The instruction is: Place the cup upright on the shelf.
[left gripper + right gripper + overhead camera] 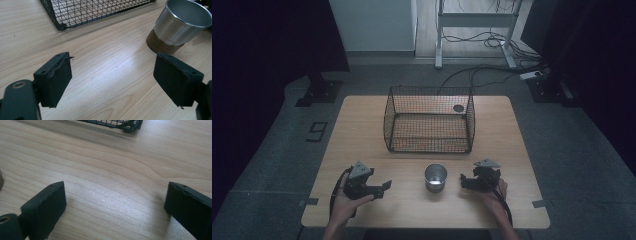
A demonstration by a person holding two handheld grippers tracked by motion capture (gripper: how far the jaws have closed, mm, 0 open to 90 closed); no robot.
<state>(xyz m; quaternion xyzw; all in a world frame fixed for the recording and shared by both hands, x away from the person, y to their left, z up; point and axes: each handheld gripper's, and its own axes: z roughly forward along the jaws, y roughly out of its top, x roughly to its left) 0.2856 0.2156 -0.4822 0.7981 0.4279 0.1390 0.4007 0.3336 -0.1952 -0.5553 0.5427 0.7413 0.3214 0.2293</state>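
Two black jaws rise from the bottom of each gripper view, spread wide with bare wood between them, so both grippers hold nothing. Seen from the high view, the left gripper (379,189) and the right gripper (466,181) rest low at the near edge of the table (357,135), each in a hand, and the steel cup (435,177) stands upright between them, apart from both. From the left gripper's own camera the cup (183,23) lies ahead and off to the right of the jaws, near but not touching, its open mouth up and its dark brown base ring on the wood; the left gripper (112,82) points past it rather than at it. The right gripper (115,207) faces open table, with just a sliver of the cup's base at the left edge of its view. Both grippers look about equally near, the right perhaps slightly closer. Since the cup's axis is vertical, a grasp would likely come from the side across its wall. Beyond the cup, well apart from it, stands the wire basket (430,120), empty as far as I can tell. Nothing stands between either gripper and the cup.
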